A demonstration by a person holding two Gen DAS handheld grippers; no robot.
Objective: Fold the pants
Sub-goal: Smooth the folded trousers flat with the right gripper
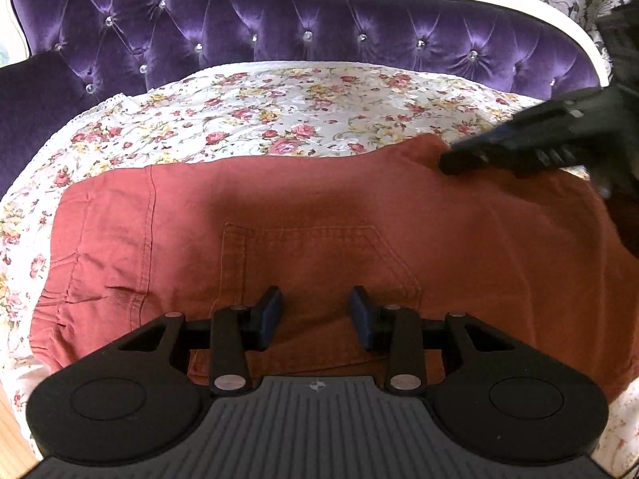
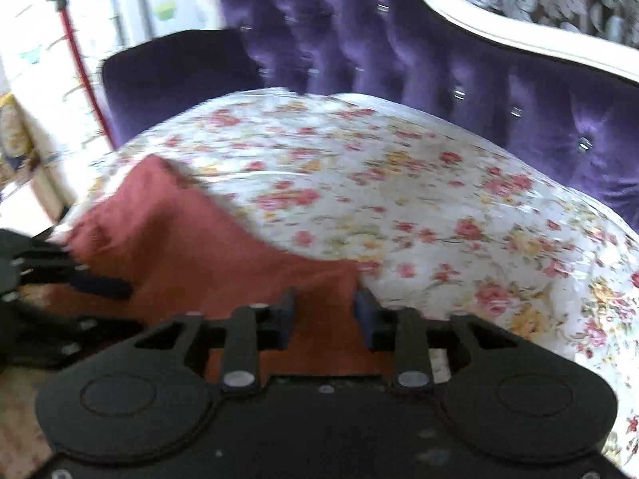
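Rust-red pants [image 1: 359, 207] lie folded flat on a floral sheet [image 1: 279, 111], a back pocket facing up. My left gripper [image 1: 316, 313] sits low over the pocket at the near edge; its blue pads stand apart with only flat cloth under the gap. My right gripper [image 1: 451, 165] is blurred and reaches in from the right to the pants' far right corner. In the right wrist view its fingers [image 2: 324, 313] stand apart over the pants' [image 2: 179, 239] corner, and the cloth looks flat beneath them, not pinched. The left gripper [image 2: 120, 303] shows at the left edge there.
The sheet [image 2: 439, 199] covers a seat with a purple tufted backrest [image 1: 279, 28] in a white frame. A dark purple cushion [image 2: 171, 68] stands at the left end. A red pole [image 2: 78, 52] and wooden floor [image 1: 10, 439] lie beyond the left side.
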